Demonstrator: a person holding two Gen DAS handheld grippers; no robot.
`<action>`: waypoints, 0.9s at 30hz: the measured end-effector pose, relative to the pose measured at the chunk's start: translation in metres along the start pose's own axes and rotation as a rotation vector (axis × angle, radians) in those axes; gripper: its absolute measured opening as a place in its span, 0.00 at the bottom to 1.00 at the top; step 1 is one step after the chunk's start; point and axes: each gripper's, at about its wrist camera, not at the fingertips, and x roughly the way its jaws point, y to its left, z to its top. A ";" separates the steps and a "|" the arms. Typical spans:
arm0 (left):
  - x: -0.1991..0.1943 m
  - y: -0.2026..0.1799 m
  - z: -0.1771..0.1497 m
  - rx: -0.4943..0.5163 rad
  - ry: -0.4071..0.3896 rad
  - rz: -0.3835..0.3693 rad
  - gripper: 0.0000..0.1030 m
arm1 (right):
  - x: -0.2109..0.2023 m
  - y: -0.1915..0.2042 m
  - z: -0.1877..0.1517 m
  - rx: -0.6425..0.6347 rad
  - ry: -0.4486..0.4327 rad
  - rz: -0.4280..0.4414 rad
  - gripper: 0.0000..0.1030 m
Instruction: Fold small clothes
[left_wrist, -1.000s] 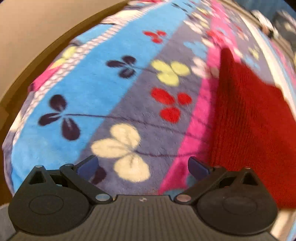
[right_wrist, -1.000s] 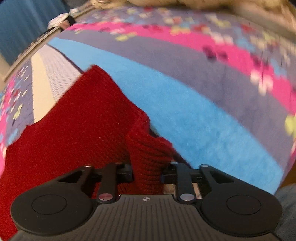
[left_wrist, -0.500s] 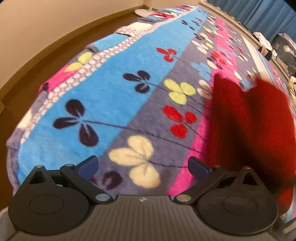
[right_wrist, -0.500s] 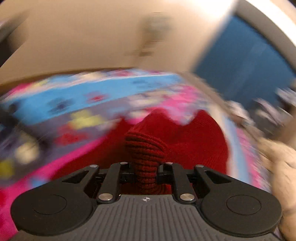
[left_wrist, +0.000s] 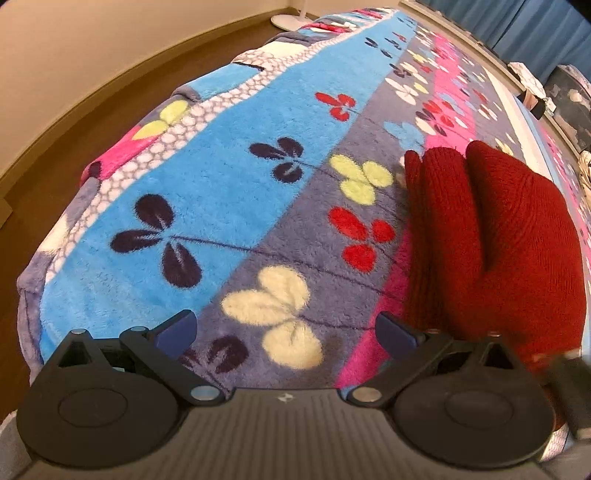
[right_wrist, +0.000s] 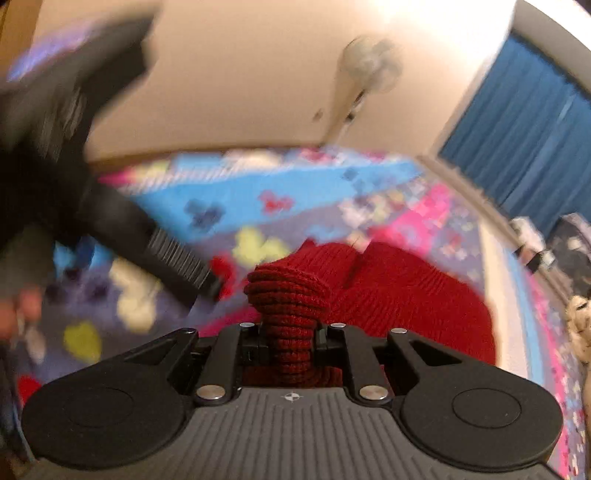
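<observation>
Left wrist view: the left tool (left_wrist: 284, 332) stands with its two fingers spread wide apart and nothing between them; it hangs over the flower-patterned blanket (left_wrist: 229, 192), above a cream flower on the grey stripe; the red knit garment (left_wrist: 498, 240) lies on the blanket to the right of the tool, partly folded over itself, with a deep crease running down between two rounded folds; its near edge passes behind the tool's right-hand finger (left_wrist: 395, 334); whether that finger touches the knit cannot be told; a brown floor (left_wrist: 92, 122) and a pale wall (left_wrist: 74, 48) border the blanket on the left; blue curtains (left_wrist: 546, 26) show at the upper right; right wrist view: the right tool (right_wrist: 288, 339) holds a bunched ribbed fold of the red knit garment (right_wrist: 406, 295) between its fingers; the jaws are opening, yet the pads are seen pressed on the knit from both sides; the remainder of the garment lies spread on the blanket (right_wrist: 258, 192) ahead and to the right of the tool; the left tool (right_wrist: 155, 247) appears blurred at the left of this view, above the blanket; a pale fan (right_wrist: 369, 66) stands against the wall behind; blue curtains (right_wrist: 528, 129) hang at the right
</observation>
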 end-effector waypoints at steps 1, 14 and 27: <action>0.000 -0.001 0.000 0.004 0.004 0.001 1.00 | 0.009 0.006 -0.007 -0.043 0.032 0.001 0.25; -0.036 -0.063 0.006 0.131 -0.031 -0.085 1.00 | -0.056 -0.124 -0.013 0.459 0.036 0.035 0.43; -0.031 -0.078 -0.031 0.168 0.038 0.032 1.00 | -0.081 -0.144 -0.048 0.627 0.152 0.171 0.59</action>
